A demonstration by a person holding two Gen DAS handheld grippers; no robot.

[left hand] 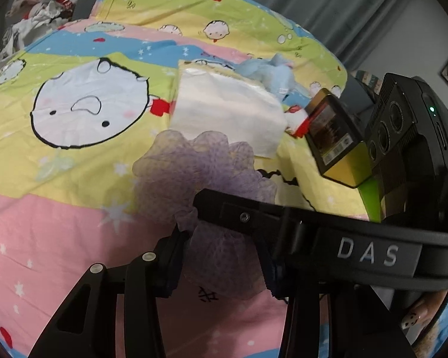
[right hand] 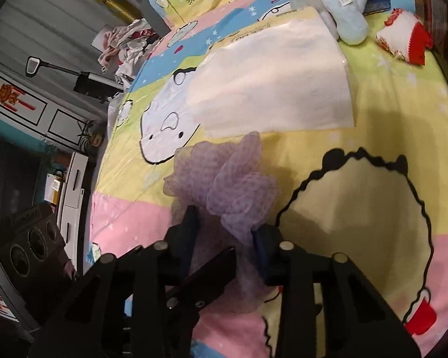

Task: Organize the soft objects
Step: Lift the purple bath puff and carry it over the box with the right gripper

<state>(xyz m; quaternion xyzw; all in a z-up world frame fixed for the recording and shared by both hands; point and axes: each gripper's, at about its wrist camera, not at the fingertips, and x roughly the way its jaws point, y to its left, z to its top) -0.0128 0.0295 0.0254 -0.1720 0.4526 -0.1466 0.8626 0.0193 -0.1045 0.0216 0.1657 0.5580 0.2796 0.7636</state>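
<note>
both my left gripper [left hand: 221,256] and right gripper [right hand: 225,238] pinch the airy, springy purple mesh puff [right hand: 221,179]; bunched folds grip best.

The lower part of the purple mesh bath pouf [left hand: 194,179] is hidden behind the black fingers [right hand: 182,238] closed around it, so in neither wrist view can the pad contact be seen directly. In the left wrist view the blue plush toy [left hand: 271,74] is mostly hidden behind the folded white towel [left hand: 227,110], while the right wrist view cuts its top off at the picture's edge. The heap of clothes [left hand: 44,3] beyond the bed is too blurred to sort into garments
</note>
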